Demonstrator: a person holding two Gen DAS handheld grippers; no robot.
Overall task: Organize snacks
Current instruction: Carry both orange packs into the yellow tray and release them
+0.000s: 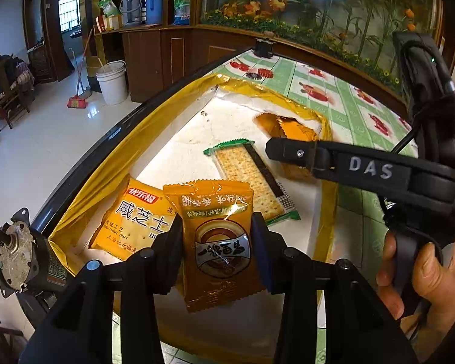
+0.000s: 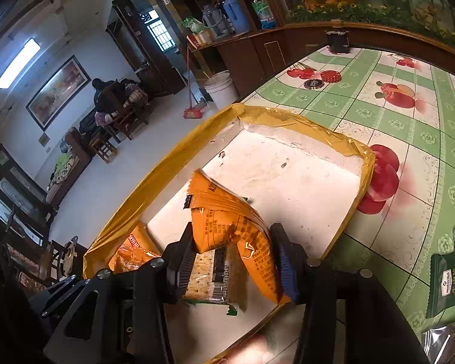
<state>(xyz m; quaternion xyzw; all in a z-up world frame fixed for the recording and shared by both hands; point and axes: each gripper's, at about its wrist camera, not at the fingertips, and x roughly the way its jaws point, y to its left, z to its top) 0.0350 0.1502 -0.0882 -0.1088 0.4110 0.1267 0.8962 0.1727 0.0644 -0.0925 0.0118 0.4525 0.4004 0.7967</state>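
My left gripper (image 1: 218, 242) is shut on an orange snack packet (image 1: 218, 233), held upright over the near end of a white foam tray (image 1: 179, 139) with a yellow taped rim. In the tray lie a yellow cracker packet (image 1: 136, 221) and a green-ended clear cracker pack (image 1: 251, 179). In the right wrist view my right gripper (image 2: 236, 261) stands open around a second orange packet (image 2: 227, 221). That packet leans on the right pad and rests on the cracker pack (image 2: 206, 276); the left pad is clear of it. A finger (image 1: 288, 150) of the right gripper also shows in the left wrist view.
The tray sits at the edge of a table with a green fruit-print cloth (image 2: 394, 127). A dark green snack pack (image 2: 446, 279) and a silver wrapper (image 2: 446, 339) lie at the right. Poker chips (image 2: 330, 75) and a black reel (image 2: 338, 41) stand farther back. A small motor (image 1: 15, 248) is by the tray's left corner.
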